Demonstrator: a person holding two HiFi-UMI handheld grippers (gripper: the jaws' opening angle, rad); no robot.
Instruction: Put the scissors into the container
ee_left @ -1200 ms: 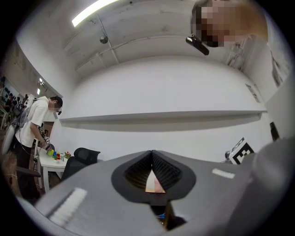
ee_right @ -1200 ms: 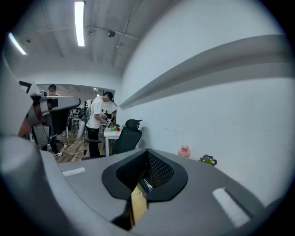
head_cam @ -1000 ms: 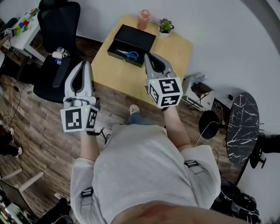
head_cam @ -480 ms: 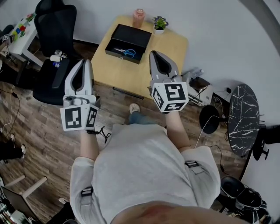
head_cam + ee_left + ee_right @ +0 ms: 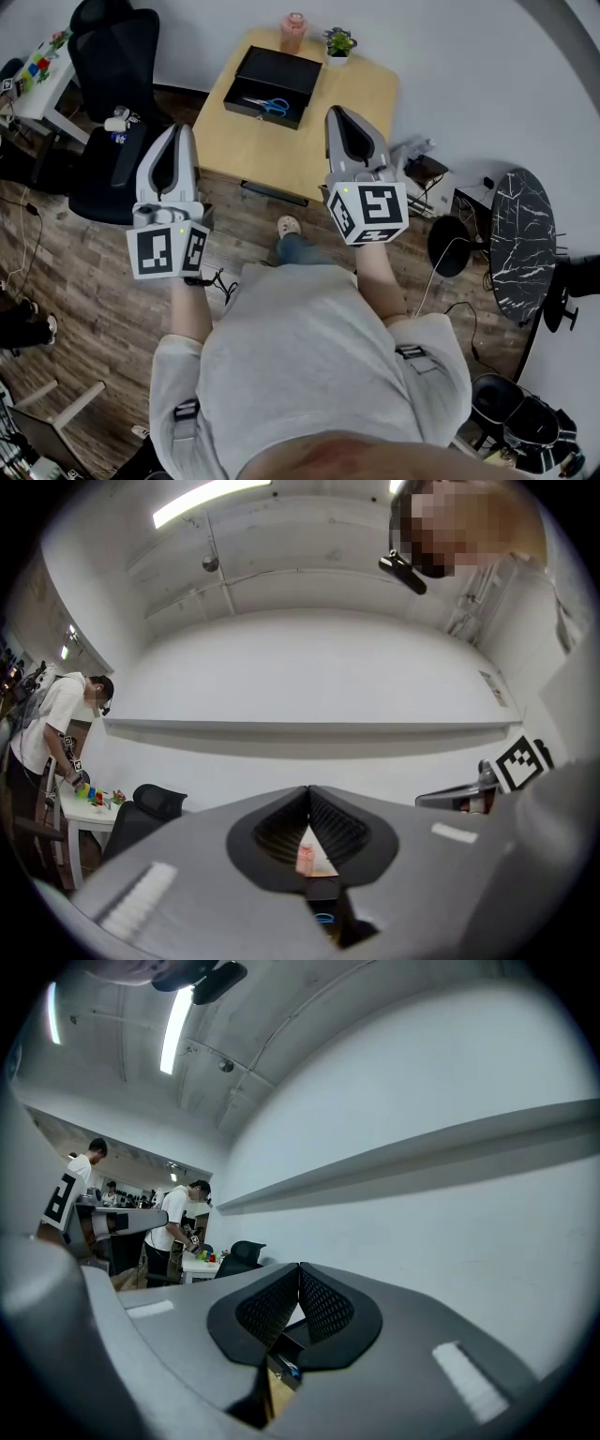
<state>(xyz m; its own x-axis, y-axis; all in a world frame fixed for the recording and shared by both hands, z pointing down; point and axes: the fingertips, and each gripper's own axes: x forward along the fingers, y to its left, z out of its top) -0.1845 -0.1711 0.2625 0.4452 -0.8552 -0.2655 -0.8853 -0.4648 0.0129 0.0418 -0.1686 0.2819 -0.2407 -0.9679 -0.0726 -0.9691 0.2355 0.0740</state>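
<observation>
Holding both tools out in front of your chest, you have the left gripper (image 5: 176,131) over the wood floor (image 5: 84,253), while the right gripper (image 5: 336,112) has its tip over the near part of the wooden table (image 5: 361,98). Each one's jaws are closed tip to tip. In each gripper view the ribbed pads meet at the point and clamp nothing, leaving only the small window behind the tips.

The scissors (image 5: 265,104), with blue handles, lie inside the black container (image 5: 284,67), at its near end. The open box sits on the table ahead of the right gripper's tip and off to its left. From the left gripper it is ahead and to the right, well apart from that tip. Neither tool touches the box or the scissors.

Through the left gripper's window you can see a pink jar (image 5: 306,858), then the dark box below it, with a trace of blue lower down. Through the right gripper's window a bit of blue shows against the tabletop.

Beyond the container, at the table's far edge, the pink jar stands next to a small potted plant (image 5: 338,43). A black office chair (image 5: 117,56) is ahead of the left gripper and to its left. Well out to the right of the right gripper stands a round dark marble-topped side table (image 5: 520,253).
</observation>
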